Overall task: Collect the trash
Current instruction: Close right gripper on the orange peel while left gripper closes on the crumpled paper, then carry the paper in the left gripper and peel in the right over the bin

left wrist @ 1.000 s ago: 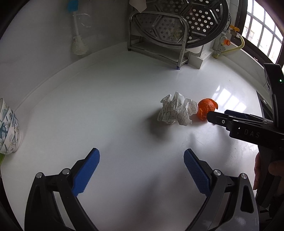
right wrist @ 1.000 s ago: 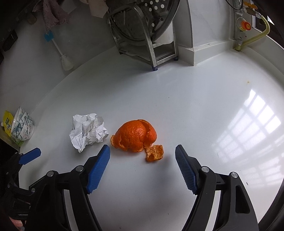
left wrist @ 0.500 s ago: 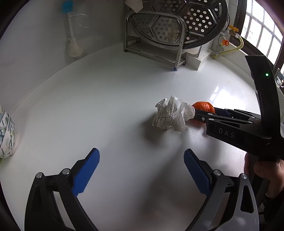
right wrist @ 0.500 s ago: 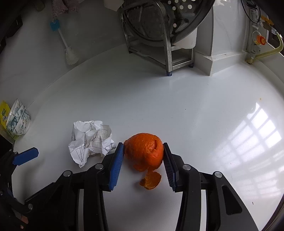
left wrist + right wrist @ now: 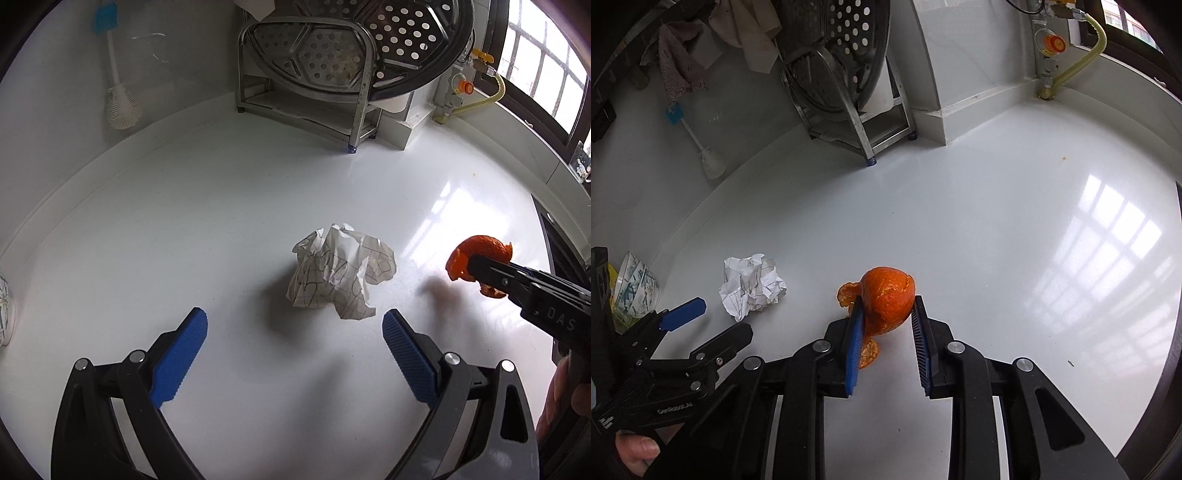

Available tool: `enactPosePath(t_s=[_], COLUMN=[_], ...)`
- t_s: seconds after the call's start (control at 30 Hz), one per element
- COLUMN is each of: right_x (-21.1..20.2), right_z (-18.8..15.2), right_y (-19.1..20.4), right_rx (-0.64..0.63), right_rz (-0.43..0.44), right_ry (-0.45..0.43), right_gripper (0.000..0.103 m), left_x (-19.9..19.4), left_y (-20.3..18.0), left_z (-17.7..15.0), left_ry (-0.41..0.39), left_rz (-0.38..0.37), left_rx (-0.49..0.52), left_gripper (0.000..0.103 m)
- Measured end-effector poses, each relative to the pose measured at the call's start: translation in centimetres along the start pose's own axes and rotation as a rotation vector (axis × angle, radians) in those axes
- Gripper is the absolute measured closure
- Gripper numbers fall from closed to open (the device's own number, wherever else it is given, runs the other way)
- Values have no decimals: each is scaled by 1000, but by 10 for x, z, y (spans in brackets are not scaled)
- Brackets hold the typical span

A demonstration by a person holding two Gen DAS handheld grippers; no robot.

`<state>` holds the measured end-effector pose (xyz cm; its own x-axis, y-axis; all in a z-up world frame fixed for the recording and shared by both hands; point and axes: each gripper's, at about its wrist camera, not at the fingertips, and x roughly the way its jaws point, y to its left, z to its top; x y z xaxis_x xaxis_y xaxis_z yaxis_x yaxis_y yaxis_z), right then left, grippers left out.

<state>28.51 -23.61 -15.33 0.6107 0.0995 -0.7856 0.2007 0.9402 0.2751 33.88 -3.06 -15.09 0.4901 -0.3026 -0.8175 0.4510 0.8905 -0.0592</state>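
- Right gripper (image 5: 886,314) clenched on the orange peel (image 5: 886,299), jaws just drawn in from wide to a narrow pinch with the peel squeezed between the blue pads (image 5: 854,343)
- Peel raised clear of the white counter (image 5: 997,221), a shadow below it in the left wrist view, one loose flap hanging under the pads and another curling out to the left
- Best carried slowly and level, since the dangling flap looks thin and likely to tear off if swung
- Pinch better kept as it is: tighter probably splits the soft rind, looser risks dropping it
- No bin or bag visible in either view, so drop-off place cannot be told; worth finding it before swinging the peel away
- Left gripper (image 5: 295,350) released, jaws spread wide with nothing between them, poised low above the counter just short of the crumpled paper (image 5: 340,275)
- Paper ball resting on the counter, centred ahead of the gap between the left pads, near the peel but not touching it
- For a clean grab: advance forward and down until the ball sits between both pads, then close across its bulk, not on a stray corner
- Light, springy wad likely to skid on the glossy surface if nudged by one pad first, so both pads better brought in evenly
- Steel rack (image 5: 306,74), brush (image 5: 118,96) and bowl (image 5: 635,284) well apart from the work, no obstacle to either grasp
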Motion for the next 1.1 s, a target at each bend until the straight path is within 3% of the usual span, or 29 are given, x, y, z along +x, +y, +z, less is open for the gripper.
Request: enactPosePath(t_s=[0.2,0.27,0.33,0.4,0.5,0.8,1.1], right_x=[-12,-15,-18,-19,-22,-40,-72], right_z=[-14,-16,-18,-21,-25,-37,-70], right_y=[-9,-9,-9,-8,-5,-1,6], right_rx=[41,51,56,53,50,71,65], right_rz=[-8,-6,-3,-2,0,17,37], right_ry=[3,-1,-2,-2,-2,-19,-8], right_gripper=[79,79,79,79,79,79,79], left_x=[14,18,23,27,27,-2,-52], left_y=[-10,-13,-17,-17,-14,-9,-15], left_z=[14,18,20,21,21,5,-39], left_ry=[-33,-36,-20,-2,3,-5,12], left_rz=[10,8,7,-3,-16,-9,-4], left_rx=[14,22,39,38,22,28,42], left_gripper=[11,20,41,54,65,68,68])
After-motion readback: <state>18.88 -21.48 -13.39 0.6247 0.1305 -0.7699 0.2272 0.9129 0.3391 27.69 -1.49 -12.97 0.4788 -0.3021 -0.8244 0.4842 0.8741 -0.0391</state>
